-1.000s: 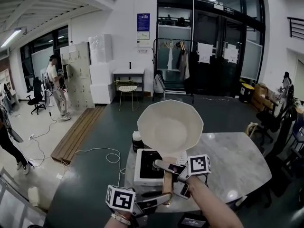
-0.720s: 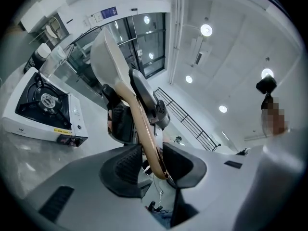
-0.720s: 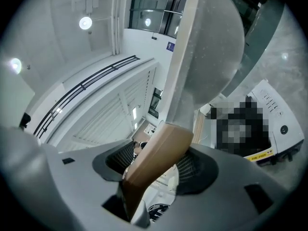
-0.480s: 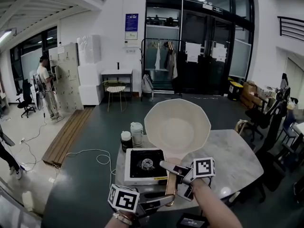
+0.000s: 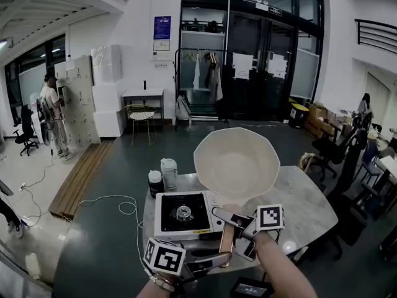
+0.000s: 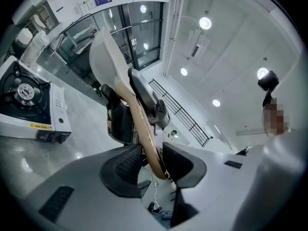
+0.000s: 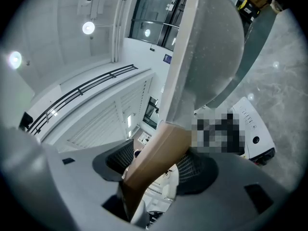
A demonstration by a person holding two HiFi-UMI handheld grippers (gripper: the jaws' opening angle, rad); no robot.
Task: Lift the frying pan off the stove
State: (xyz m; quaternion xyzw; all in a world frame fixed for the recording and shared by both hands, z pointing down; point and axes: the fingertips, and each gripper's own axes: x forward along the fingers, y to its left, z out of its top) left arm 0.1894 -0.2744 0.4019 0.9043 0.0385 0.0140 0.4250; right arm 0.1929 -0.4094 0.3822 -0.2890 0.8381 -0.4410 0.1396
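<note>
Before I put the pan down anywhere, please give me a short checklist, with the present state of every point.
1. Grip of the left gripper: ok, jaws shut on the handle.
2. Grip of the right gripper: ok, jaws shut on the same handle, nearer the pan.
3. The frying pan is clear of the stove: ok, the burner is bare.
4. Pan level: not ok, its inside tilts toward the person.
5. Pan empty: ok, nothing shows inside.
6. Flame out: cannot tell.
</note>
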